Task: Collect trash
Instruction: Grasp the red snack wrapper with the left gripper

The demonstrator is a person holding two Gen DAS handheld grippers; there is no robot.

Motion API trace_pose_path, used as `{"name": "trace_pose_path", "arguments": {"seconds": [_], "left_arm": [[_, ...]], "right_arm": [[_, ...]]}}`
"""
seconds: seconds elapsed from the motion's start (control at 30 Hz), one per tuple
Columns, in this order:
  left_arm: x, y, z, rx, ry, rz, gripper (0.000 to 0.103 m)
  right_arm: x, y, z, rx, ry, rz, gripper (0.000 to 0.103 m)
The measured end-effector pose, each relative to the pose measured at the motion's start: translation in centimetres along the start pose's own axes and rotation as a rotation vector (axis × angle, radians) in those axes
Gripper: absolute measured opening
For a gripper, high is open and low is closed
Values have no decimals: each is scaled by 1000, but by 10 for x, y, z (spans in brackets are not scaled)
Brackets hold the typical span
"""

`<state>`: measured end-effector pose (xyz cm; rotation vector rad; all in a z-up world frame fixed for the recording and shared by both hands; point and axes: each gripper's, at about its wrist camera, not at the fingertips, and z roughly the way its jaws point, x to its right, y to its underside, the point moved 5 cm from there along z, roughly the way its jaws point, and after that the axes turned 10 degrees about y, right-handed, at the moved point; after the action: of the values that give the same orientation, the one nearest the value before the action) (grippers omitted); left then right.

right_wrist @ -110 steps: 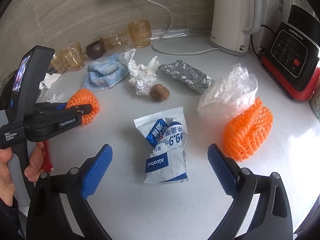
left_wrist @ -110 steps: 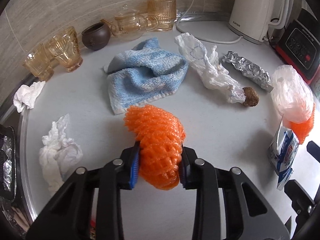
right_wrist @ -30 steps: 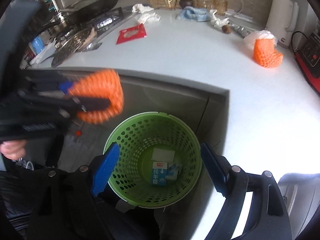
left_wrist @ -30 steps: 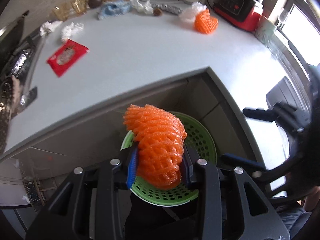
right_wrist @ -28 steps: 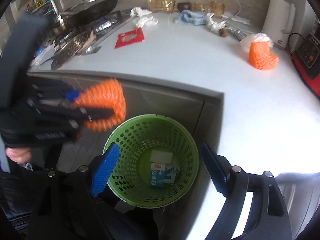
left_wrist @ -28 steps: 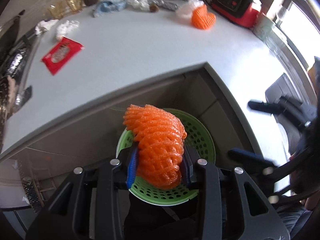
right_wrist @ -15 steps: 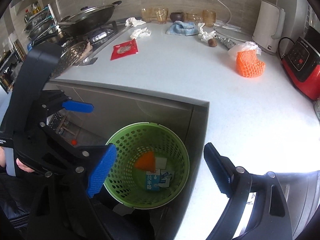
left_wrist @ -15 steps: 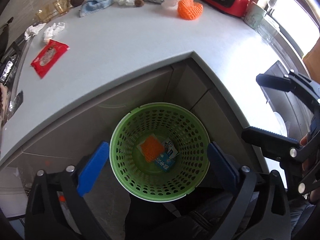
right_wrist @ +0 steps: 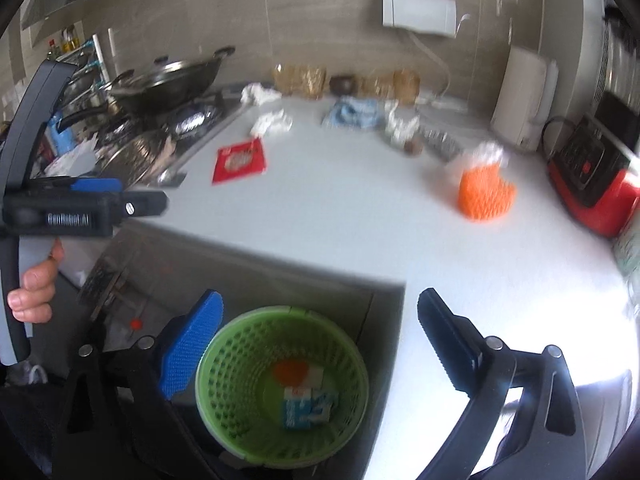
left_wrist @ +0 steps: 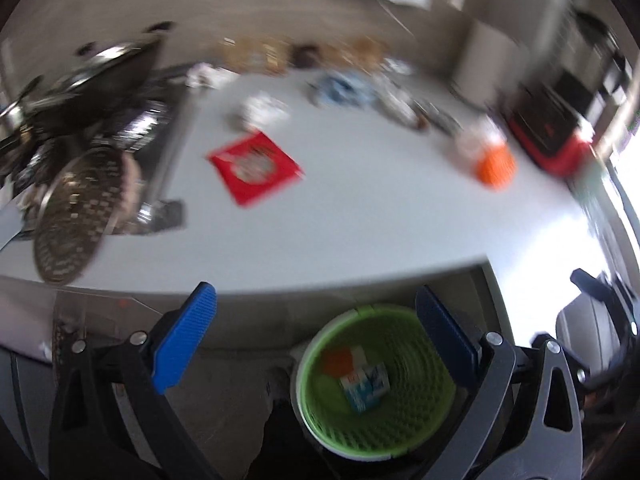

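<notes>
A green perforated bin [left_wrist: 376,384] stands on the floor below the counter corner; it also shows in the right wrist view [right_wrist: 280,388]. Inside lie an orange foam net [right_wrist: 290,372], a white piece and a blue-white alcohol wipe packet [right_wrist: 306,402]. My left gripper [left_wrist: 316,340] is open and empty above the bin's near side. My right gripper [right_wrist: 320,340] is open and empty over the bin. On the white counter [right_wrist: 340,216] lie a red packet [right_wrist: 240,160], a second orange foam net [right_wrist: 486,196] with a plastic bag, crumpled tissues [right_wrist: 272,122] and foil [right_wrist: 440,142].
A stove with a wok [right_wrist: 172,80] is at the left. A blue towel [right_wrist: 354,114], glass cups, a white kettle [right_wrist: 524,100] and a red appliance [right_wrist: 596,188] stand along the back and right. The left gripper's body [right_wrist: 84,208] is at the left of the right wrist view.
The left gripper opened and the orange foam net fell into the bin. Both grippers have since tilted up toward the counter, and the views are blurred by motion.
</notes>
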<state>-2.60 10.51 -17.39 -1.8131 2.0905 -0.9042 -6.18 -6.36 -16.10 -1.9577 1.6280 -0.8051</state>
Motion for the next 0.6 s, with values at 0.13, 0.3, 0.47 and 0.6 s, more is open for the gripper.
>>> {"name": "trace_pose_path", "arguments": {"seconds": [0.13,0.3,0.47,0.6], "left_arm": [[-30,-27,5,45,-68,-47,95],[-60,-56,37,28,-111,-137,95],[-76,-84,87,-12,-159,-203,95],[-87,-98,126,-55,-130,-302,95]], "right_arm": [[-3,-28,2,81,42,16,101],[-3,-55,13,104,47,82,101],[-4,-74,36,84,58,140,101],[-5,-83,57,54,73,163,101]]}}
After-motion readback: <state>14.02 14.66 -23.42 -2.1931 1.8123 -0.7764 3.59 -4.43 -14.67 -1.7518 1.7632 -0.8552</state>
